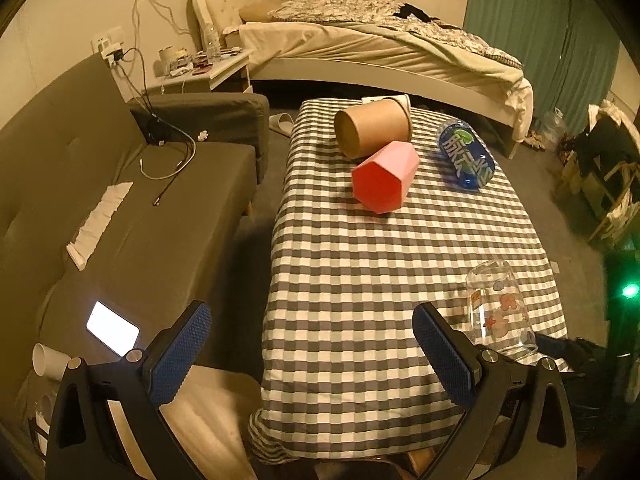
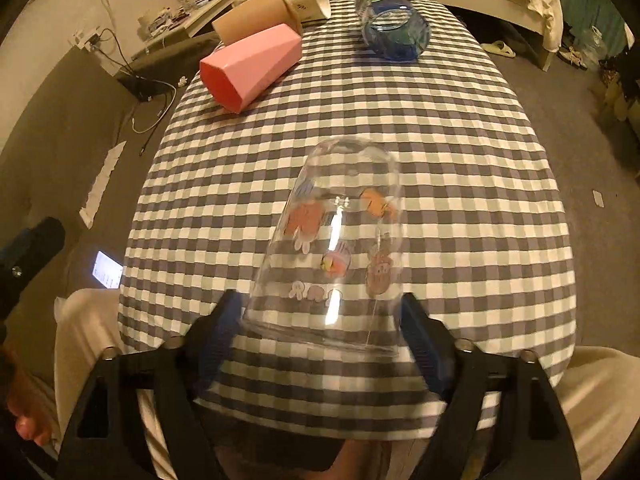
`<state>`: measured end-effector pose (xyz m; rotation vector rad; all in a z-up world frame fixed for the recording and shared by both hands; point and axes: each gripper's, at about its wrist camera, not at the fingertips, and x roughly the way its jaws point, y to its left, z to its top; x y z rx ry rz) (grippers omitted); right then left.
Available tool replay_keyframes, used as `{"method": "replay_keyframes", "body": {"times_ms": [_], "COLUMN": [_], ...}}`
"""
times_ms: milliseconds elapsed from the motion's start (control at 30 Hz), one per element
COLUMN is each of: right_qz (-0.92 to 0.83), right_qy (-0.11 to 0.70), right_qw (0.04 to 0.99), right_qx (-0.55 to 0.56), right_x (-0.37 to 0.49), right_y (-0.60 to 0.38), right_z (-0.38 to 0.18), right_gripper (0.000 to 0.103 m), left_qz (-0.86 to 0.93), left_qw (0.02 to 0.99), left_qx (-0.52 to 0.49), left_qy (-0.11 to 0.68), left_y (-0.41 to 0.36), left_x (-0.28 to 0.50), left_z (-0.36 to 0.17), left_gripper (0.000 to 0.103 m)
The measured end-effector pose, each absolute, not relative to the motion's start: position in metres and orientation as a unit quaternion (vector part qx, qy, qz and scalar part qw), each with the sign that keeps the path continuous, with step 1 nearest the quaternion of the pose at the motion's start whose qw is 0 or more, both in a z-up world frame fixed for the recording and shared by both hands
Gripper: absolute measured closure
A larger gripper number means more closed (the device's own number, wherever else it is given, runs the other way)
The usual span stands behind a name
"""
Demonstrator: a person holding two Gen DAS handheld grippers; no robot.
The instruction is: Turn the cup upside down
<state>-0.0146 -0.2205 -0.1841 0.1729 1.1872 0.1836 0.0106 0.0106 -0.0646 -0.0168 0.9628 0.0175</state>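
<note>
A clear glass cup point(image 2: 336, 248) with cartoon stickers stands upside down on the checkered tablecloth point(image 2: 460, 152). My right gripper point(image 2: 322, 320) is shut on it near its rim, one blue pad on each side. The cup also shows in the left wrist view point(image 1: 498, 308) at the table's near right. My left gripper point(image 1: 312, 344) is open and empty, over the table's near left edge, apart from the cup.
A pink faceted cup point(image 1: 386, 178), a brown paper cup point(image 1: 374, 128) and a blue bottle point(image 1: 466, 154) lie on their sides at the table's far end. A grey sofa point(image 1: 120, 200) with a lit phone point(image 1: 112, 328) and cables stands left. A bed point(image 1: 380, 48) lies behind.
</note>
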Motion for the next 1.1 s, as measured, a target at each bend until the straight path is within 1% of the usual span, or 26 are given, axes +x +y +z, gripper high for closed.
{"method": "replay_keyframes", "body": {"times_ms": [133,267,367,500,600,733,933,1033,1100], "right_qz": [0.097,0.076,0.039,0.006,-0.007,-0.006,-0.007,-0.009,-0.009], "right_qy": [0.535,0.510,0.502,0.496,0.499,0.514,0.523,0.524,0.524], "right_qw": [0.833,0.852,0.861,0.866,0.864,0.852,0.845,0.844,0.844], "right_qx": [0.100,0.087,0.072,0.068,0.075,0.099,0.112,0.116,0.118], "right_x": [-0.019,-0.026,-0.026,-0.025,-0.024,-0.021,-0.018,-0.014,-0.011], "right_y": [-0.239,-0.274,-0.303,-0.337,-0.356,-0.372,-0.380,-0.381,-0.382], "right_z": [-0.160,-0.134,-0.126,-0.127,-0.132,-0.151,-0.168,-0.169,-0.170], "right_gripper": [0.011,0.010,0.010,0.010,0.010,0.010,0.010,0.010,0.010], "left_qz": [-0.006,-0.037,-0.062,-0.086,-0.109,-0.126,-0.149,-0.170,-0.176], "left_qw": [0.883,0.875,0.867,0.851,0.827,0.790,0.750,0.730,0.721], "left_qx": [0.002,0.008,0.019,0.036,0.039,0.039,0.058,0.055,0.063], "left_qy": [0.469,0.482,0.494,0.517,0.551,0.599,0.641,0.660,0.667], "left_y": [-0.006,-0.035,-0.063,-0.100,-0.126,-0.150,-0.164,-0.167,-0.168], "left_x": [0.019,0.034,0.045,0.061,0.078,0.104,0.119,0.121,0.121], "left_z": [-0.057,-0.051,-0.051,-0.059,-0.071,-0.092,-0.117,-0.126,-0.131], "left_gripper": [0.000,0.000,0.000,0.000,0.000,0.000,0.001,0.005,0.006]}}
